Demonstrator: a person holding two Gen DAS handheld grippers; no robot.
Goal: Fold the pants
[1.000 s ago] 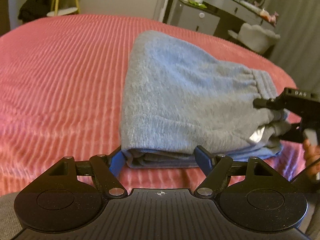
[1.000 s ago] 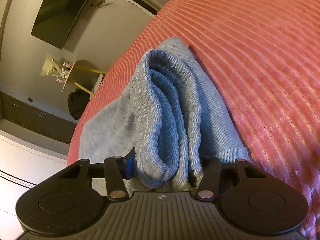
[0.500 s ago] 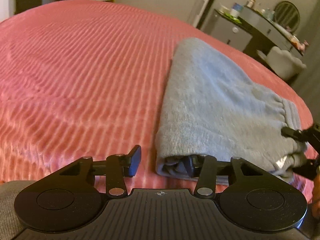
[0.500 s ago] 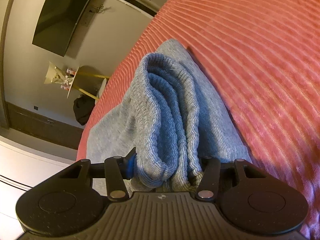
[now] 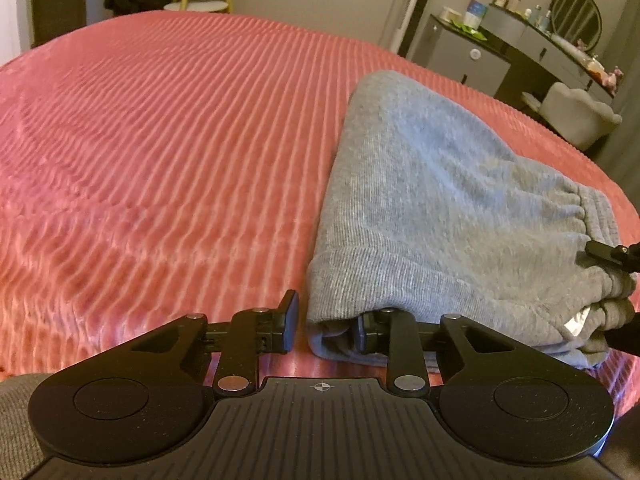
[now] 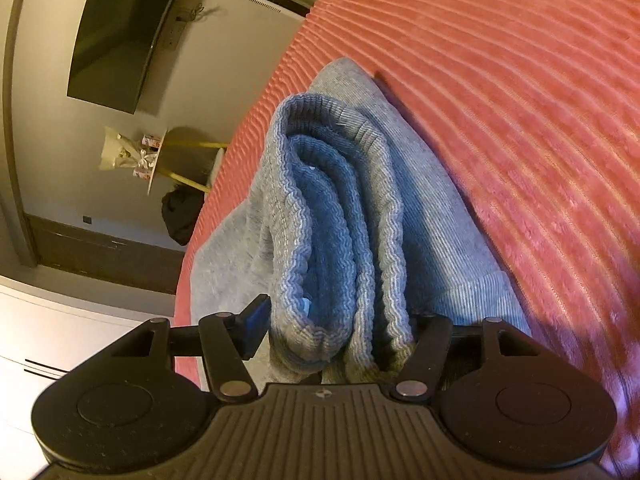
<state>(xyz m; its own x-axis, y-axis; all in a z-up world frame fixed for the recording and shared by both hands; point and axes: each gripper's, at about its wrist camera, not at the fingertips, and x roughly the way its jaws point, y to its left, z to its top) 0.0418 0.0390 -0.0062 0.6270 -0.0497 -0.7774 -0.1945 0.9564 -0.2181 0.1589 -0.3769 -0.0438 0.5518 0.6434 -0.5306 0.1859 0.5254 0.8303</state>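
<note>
The grey pants (image 5: 432, 216) lie folded in a thick stack on the pink ribbed bedspread (image 5: 160, 152). My left gripper (image 5: 326, 326) is open at the stack's near left corner; its right finger is tucked into the folded layers and its left finger (image 5: 289, 322) stands beside the cloth. My right gripper (image 6: 334, 326) is turned on its side with the bunched waistband end (image 6: 332, 232) between its fingers, jaws held wide by the thick cloth. It shows at the right edge of the left wrist view (image 5: 616, 258).
A grey dresser with a round mirror (image 5: 520, 44) and a pale chair (image 5: 576, 114) stand beyond the bed's far right. A white side table with yellow legs (image 5: 200, 4) and a wall TV (image 6: 116, 36) are past the far edge.
My left gripper has let go of the stack's near edge and slid left, so only its right finger stays in the folds. My right gripper keeps its hold on the waistband end.
</note>
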